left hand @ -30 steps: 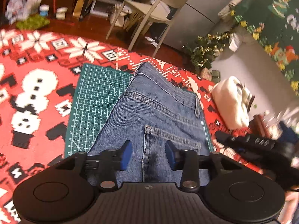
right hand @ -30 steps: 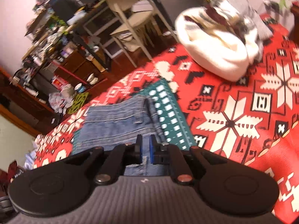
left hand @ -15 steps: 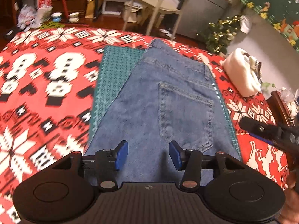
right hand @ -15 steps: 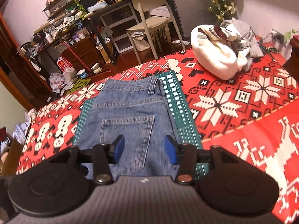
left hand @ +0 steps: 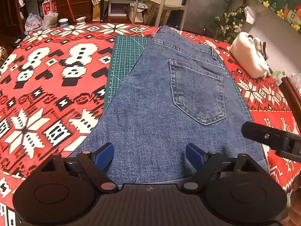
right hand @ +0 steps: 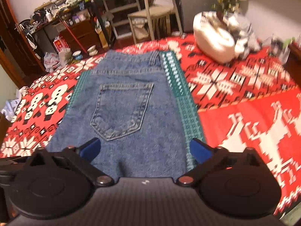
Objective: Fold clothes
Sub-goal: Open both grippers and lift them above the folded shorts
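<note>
lying flat ahead of both spread tools (left hand: 149, 155) (right hand: 144, 149): jeans (left hand: 169, 101) on mat (left hand: 124, 56).

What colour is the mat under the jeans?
Dark green with a pale grid, the mat shows best in the left wrist view.

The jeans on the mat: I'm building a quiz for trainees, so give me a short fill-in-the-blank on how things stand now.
1. The jeans lie flat on a green cutting ____.
2. Both the left gripper and the right gripper have their jaws ____.
3. The jeans show one back ____ facing up.
4. The white bundle of clothes lies on the ____ patterned cloth.

Missing words: mat; open; pocket; red
</note>
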Demonstrator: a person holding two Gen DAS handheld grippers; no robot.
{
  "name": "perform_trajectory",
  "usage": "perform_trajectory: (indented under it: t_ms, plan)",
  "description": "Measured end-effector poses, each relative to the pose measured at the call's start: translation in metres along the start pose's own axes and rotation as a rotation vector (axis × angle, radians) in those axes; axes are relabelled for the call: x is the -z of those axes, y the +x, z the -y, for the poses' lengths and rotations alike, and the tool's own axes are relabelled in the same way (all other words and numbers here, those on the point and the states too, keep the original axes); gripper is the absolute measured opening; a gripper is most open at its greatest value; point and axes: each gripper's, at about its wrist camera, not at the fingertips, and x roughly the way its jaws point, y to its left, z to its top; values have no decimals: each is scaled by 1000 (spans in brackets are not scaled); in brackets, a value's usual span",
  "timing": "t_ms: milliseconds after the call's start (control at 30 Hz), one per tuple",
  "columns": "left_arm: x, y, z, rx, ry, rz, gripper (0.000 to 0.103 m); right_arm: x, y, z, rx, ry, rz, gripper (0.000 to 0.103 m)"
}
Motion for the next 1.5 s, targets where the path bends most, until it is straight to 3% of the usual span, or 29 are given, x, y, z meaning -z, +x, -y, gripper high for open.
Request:
perform_trajectory:
  t_ms: [300, 433, 567, 767, 1500]
  plan:
    - [6, 9, 9, -42, 60, 15, 90, 7, 3, 0, 90, -23, 49, 102]
    - [7, 13, 14, -81, 94, 20, 93, 7, 14, 3, 141, -64, 25, 102]
    - [7, 16, 15, -71, 90, 7, 101, 7, 28, 12, 130, -34, -49, 102]
    - [13, 20, 28, -135, 165, 27, 103, 9, 40, 21, 104, 20, -117, 102]
    - [18, 20, 23, -134, 132, 83, 103, 20, 45, 11, 144, -78, -80, 102]
